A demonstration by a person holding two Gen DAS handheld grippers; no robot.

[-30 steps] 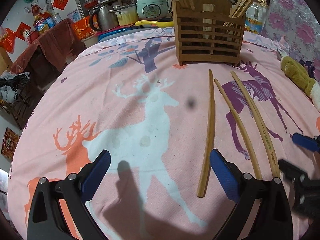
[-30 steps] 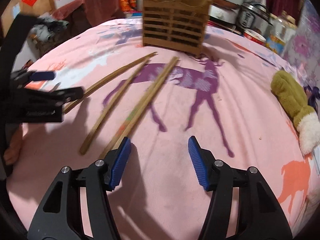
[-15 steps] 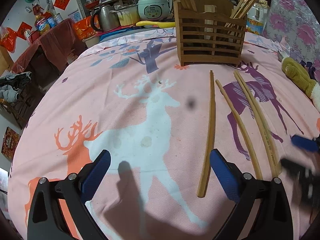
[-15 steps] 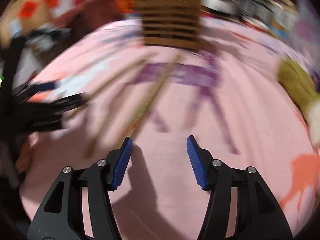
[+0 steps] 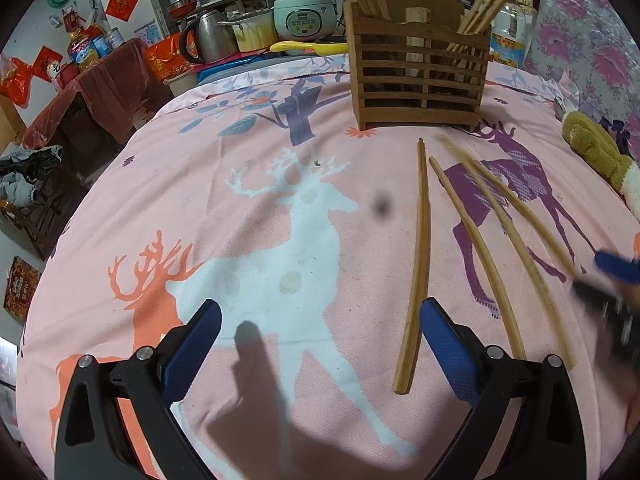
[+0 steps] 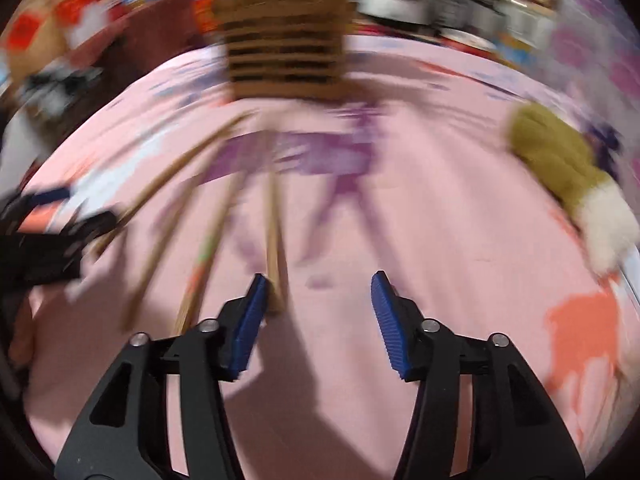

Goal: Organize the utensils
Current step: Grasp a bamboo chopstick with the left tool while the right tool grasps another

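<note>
Several long wooden chopsticks (image 5: 416, 272) lie on the pink deer-print cloth (image 5: 240, 200) in front of a slatted wooden utensil holder (image 5: 418, 76) that has more sticks standing in it. My left gripper (image 5: 320, 344) is open and empty, low over the cloth, with the leftmost chopstick just inside its right finger. My right gripper (image 6: 316, 312) is open; the near end of one chopstick (image 6: 274, 248) lies against its left finger (image 6: 250, 320). The right wrist view is blurred by motion. The right gripper also shows blurred at the right edge of the left wrist view (image 5: 612, 280).
An olive and white plush toy (image 6: 568, 176) lies at the right edge of the cloth. Behind the holder stand a rice cooker (image 5: 306, 12), a kettle (image 5: 206, 42) and jars. A chair with dark red cloth (image 5: 92, 96) stands at the left beyond the table edge.
My right gripper has swung left toward the chopsticks. The rightmost pair has spread apart, one stick now lying by the right gripper's left finger. The left gripper has barely moved.
</note>
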